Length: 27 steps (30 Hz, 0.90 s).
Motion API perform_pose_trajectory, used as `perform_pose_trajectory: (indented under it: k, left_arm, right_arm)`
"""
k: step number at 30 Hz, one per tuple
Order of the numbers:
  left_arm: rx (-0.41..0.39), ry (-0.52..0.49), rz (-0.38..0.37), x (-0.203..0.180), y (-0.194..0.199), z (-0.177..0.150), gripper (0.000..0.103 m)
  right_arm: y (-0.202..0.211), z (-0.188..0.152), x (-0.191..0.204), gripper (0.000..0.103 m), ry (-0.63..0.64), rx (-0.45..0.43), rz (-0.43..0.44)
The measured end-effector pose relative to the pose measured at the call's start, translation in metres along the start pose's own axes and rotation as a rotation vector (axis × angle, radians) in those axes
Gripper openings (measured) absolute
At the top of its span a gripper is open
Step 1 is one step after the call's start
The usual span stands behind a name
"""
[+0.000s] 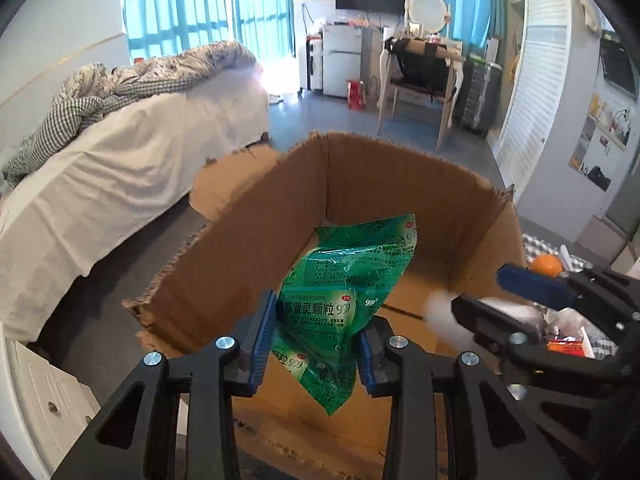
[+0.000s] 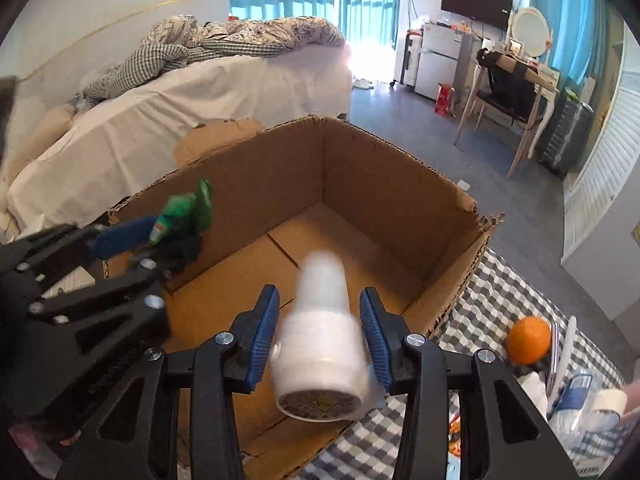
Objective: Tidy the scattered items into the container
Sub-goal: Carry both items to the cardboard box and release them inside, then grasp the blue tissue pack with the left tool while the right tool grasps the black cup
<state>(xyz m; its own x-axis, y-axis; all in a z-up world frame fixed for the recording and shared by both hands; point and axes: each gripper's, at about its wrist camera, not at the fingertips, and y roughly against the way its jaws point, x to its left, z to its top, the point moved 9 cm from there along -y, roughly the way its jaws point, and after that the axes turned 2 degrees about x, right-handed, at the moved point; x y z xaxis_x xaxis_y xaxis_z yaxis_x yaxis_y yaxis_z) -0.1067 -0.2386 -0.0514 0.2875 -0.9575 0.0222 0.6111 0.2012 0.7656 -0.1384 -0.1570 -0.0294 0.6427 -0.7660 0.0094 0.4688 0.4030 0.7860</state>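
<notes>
- While I am hovering over it, the cardboard box [image 2: 372,184] is sitting open on a checked cloth [image 2: 480,320].
- My left gripper [image 1: 316,344] is pinching a green packet [image 1: 344,292] above the box.
- My right gripper [image 2: 320,336] is clamping a white bottle [image 2: 320,344] over its near rim.
- An orange [image 2: 528,340] is lying beside the box.

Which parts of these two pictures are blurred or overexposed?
Left wrist view: the green packet is sharp, the white bottle at right is smeared; glare burns out the floor by the bed. Right wrist view: the white bottle and green packet are both motion-blurred; same window glare.
</notes>
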Motion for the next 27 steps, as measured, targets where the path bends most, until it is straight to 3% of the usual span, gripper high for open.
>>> perform_pose_trajectory:
  k: [1, 3, 4, 5, 10, 18, 23, 27]
  left_arm:
    - [0.001, -0.002, 0.004, -0.002, -0.003, 0.002, 0.049]
    - [0.002, 0.001, 0.014, -0.006, -0.001, 0.002, 0.077]
    - [0.007, -0.003, 0.016, -0.008, 0.000, 0.003, 0.098]
    - [-0.001, -0.008, 0.019, -0.012, 0.004, 0.003, 0.103]
    - [-0.052, -0.050, -0.026, -0.037, 0.027, 0.009, 0.103]
    - [-0.127, -0.161, -0.217, -0.135, 0.076, -0.005, 0.103]
    - [-0.094, -0.274, -0.293, -0.209, 0.078, -0.043, 0.103]
    - [-0.040, -0.320, -0.288, -0.244, 0.061, -0.081, 0.103]
  right_arm:
    - [0.000, -0.001, -0.005, 0.046, -0.014, 0.000, -0.009]
    - [0.009, -0.002, -0.019, 0.069, -0.048, -0.020, -0.046]
    - [0.018, -0.004, -0.027, 0.072, -0.065, -0.039, -0.057]
    - [0.027, -0.005, -0.037, 0.073, -0.082, -0.058, -0.064]
    - [0.082, -0.023, -0.103, 0.073, -0.189, -0.127, -0.169]
    - [0.158, -0.118, -0.219, 0.074, -0.390, -0.088, -0.401]
    - [0.160, -0.174, -0.251, 0.074, -0.488, -0.022, -0.407]
    - [0.148, -0.211, -0.254, 0.074, -0.528, 0.028, -0.361]
